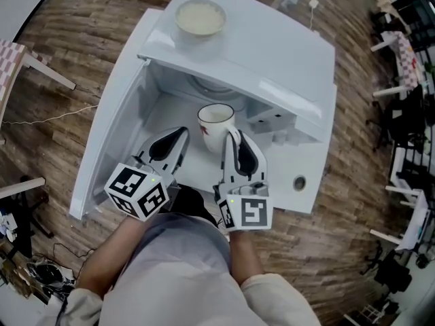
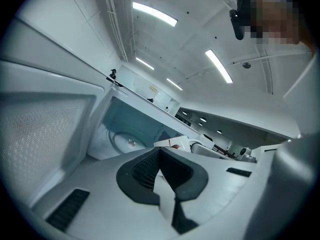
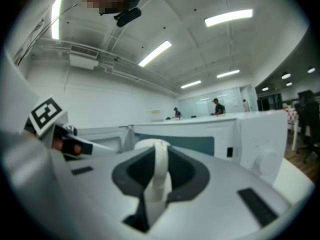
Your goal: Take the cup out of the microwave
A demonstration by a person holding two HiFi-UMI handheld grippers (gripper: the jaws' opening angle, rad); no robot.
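While the right hand-held gripper (image 1: 234,141) clamps its handle (image 3: 161,169), the cup (image 1: 216,122) juts just beyond.

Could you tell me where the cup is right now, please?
Head view, mid-frame: the cup is at the microwave's open front, its handle pinched in the right gripper.

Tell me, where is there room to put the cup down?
The microwave's top is bare to the right of the bowl. Its doorway is crowded: the left gripper, the right gripper and the cup it holds fill the front.
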